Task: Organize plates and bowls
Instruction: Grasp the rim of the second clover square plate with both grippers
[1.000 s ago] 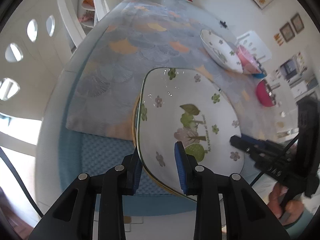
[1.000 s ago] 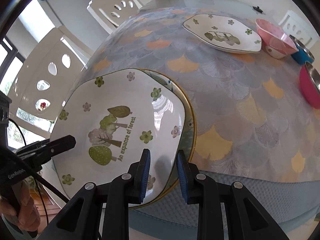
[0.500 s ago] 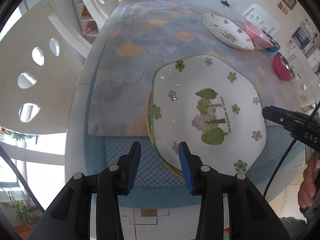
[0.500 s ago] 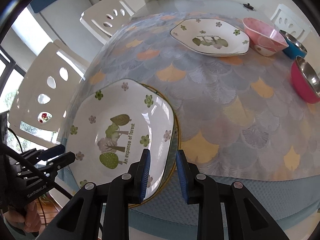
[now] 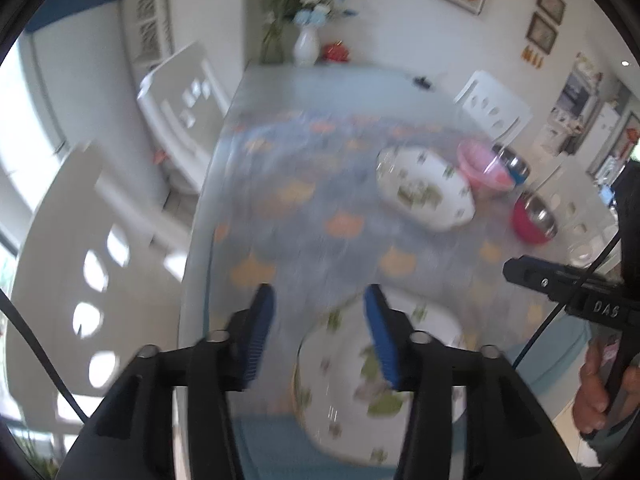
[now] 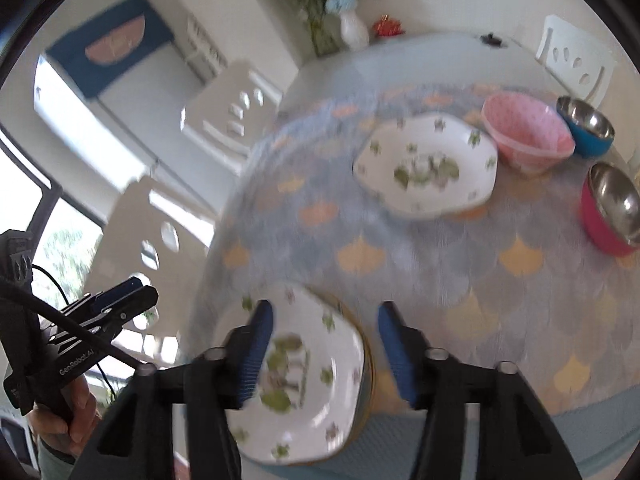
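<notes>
A white tree-print plate (image 6: 304, 376) lies stacked on a gold-rimmed plate at the table's near edge; it also shows in the left wrist view (image 5: 360, 392). My left gripper (image 5: 318, 336) is open and empty, above the near plate's left side. My right gripper (image 6: 326, 350) is open and empty above the stack. A second tree-print plate (image 6: 428, 168) lies farther back, also in the left wrist view (image 5: 424, 192). Beside it are a pink bowl (image 6: 524, 136), a blue steel bowl (image 6: 588, 124) and a red steel bowl (image 6: 612, 208). Both views are blurred.
The table (image 6: 480, 264) has a grey scallop-pattern cloth. White chairs (image 6: 160, 224) stand along the left side and one (image 6: 576, 60) at the far right. A white vase (image 6: 352, 28) with flowers stands at the far end.
Both grippers have let go of the near plate, opened wider and pulled back and up. The plate now lies on the gold-rimmed plate.
</notes>
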`<state>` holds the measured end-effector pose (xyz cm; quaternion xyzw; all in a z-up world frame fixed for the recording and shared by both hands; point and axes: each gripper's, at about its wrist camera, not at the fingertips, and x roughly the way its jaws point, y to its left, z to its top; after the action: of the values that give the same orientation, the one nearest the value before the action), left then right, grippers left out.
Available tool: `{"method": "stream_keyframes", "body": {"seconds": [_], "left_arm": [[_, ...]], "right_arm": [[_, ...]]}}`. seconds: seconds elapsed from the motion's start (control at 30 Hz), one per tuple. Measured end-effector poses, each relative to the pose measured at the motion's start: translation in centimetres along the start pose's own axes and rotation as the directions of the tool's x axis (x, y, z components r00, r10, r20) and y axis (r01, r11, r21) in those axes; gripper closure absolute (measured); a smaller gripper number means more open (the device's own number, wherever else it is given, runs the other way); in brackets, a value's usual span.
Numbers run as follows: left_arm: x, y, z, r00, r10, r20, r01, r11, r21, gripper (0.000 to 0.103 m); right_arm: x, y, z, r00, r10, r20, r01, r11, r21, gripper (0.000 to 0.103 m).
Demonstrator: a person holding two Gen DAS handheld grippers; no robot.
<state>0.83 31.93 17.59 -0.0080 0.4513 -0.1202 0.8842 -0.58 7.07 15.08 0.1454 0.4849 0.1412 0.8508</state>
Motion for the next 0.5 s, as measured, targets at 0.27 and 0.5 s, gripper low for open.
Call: {"method": "stream_keyframes", "body": {"seconds": [0.27, 0.5], "left_arm": [[5.2, -1.7, 8.2, 0.982, -0.187, 0.025, 0.185, 0.981, 0.065, 0.037], [15.5, -3.9, 11.9, 0.948, -0.274, -0.159, 0.279, 0.96, 0.008, 0.049]], "right_arm": [[-0.5, -3.8, 5.0, 0.991, -0.128, 0.048, 0.122, 0.987, 0.105, 0.049], [1.9, -8.9, 8.2, 0.972, -0.236, 0.002, 0.23, 0.95, 0.21, 0.049]]}}
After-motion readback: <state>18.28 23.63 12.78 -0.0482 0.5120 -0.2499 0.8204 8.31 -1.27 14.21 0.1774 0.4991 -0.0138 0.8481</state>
